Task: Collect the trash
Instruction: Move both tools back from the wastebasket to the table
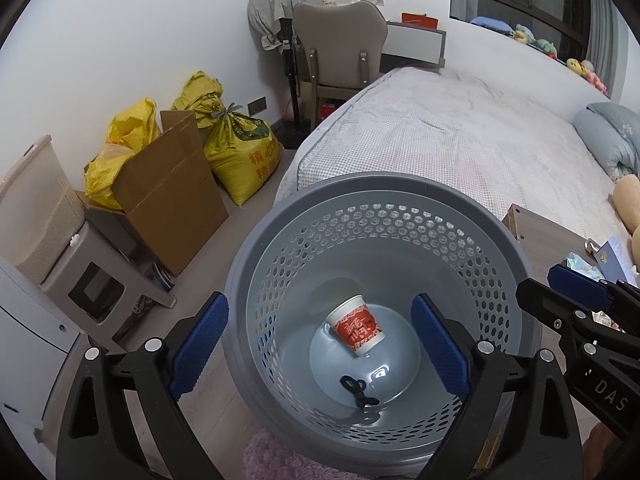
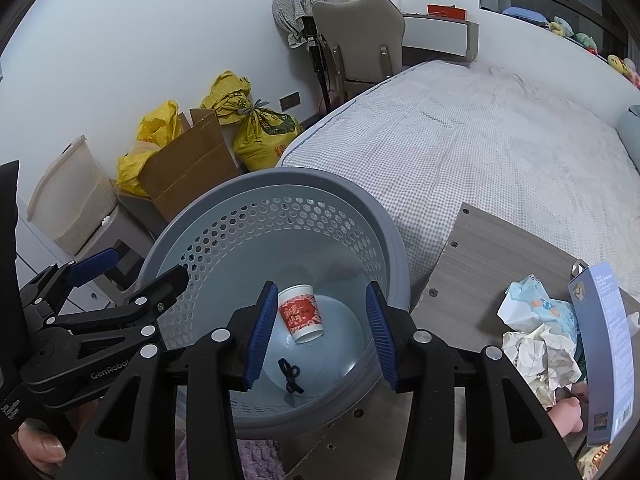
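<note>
A grey perforated waste bin [image 1: 376, 196] [image 2: 280, 184] stands on the floor below both grippers. On its bottom lies a red-and-white paper cup [image 1: 356, 330] [image 2: 301, 312] on its side, with a black looped cord [image 1: 358, 390] [image 2: 290, 376] nearby. My left gripper [image 1: 320, 304] hangs over the bin, jaws wide open and empty. My right gripper [image 2: 322, 288] is beside it over the bin's right half, open and empty too. Crumpled paper [image 2: 536, 360] and a blue-and-white wrapper [image 2: 536, 304] lie on the wooden table [image 2: 480, 248] at the right.
A tall blue box [image 2: 608, 340] stands by the crumpled paper. The bed [image 1: 460, 128] lies behind the bin. A cardboard box [image 1: 168, 184], yellow bags [image 1: 240, 148] and a plastic container [image 1: 36, 208] line the left wall. A chair [image 1: 340, 48] stands at the back.
</note>
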`<state>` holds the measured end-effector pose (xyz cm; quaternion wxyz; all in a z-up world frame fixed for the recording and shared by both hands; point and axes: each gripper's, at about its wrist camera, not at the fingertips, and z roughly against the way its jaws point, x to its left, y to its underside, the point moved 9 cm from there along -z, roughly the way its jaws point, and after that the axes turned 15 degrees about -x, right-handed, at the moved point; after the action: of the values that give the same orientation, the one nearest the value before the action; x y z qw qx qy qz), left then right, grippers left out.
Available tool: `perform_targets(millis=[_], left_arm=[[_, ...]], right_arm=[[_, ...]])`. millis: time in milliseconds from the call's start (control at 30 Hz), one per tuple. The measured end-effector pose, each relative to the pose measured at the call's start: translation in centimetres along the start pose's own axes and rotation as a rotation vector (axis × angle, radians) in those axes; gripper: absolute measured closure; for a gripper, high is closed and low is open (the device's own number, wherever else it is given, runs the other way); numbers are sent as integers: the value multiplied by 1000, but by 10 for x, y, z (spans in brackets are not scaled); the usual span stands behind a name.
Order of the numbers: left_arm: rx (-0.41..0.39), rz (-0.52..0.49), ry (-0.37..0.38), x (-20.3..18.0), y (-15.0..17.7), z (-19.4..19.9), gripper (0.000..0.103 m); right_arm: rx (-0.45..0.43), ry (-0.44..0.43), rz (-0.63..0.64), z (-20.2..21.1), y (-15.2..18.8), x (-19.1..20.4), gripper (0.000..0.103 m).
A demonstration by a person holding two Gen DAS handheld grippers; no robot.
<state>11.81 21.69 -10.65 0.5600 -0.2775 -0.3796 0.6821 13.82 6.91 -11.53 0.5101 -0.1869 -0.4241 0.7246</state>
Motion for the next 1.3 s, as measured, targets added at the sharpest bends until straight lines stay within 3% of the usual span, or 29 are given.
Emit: perform_targets(millis=[633,1067,1300], left_arm=[[-25,-1,17,-9,-7,18,7],[-62,-13,59,-43,-13,38,7],[-71,-38,118,-85,-11,50,7]], right_arm=[[-55,23,2,30,-6,-5,44],[-73,94,-63,70,8,-45,43],[-101,178,-119,106,20,-87,40]])
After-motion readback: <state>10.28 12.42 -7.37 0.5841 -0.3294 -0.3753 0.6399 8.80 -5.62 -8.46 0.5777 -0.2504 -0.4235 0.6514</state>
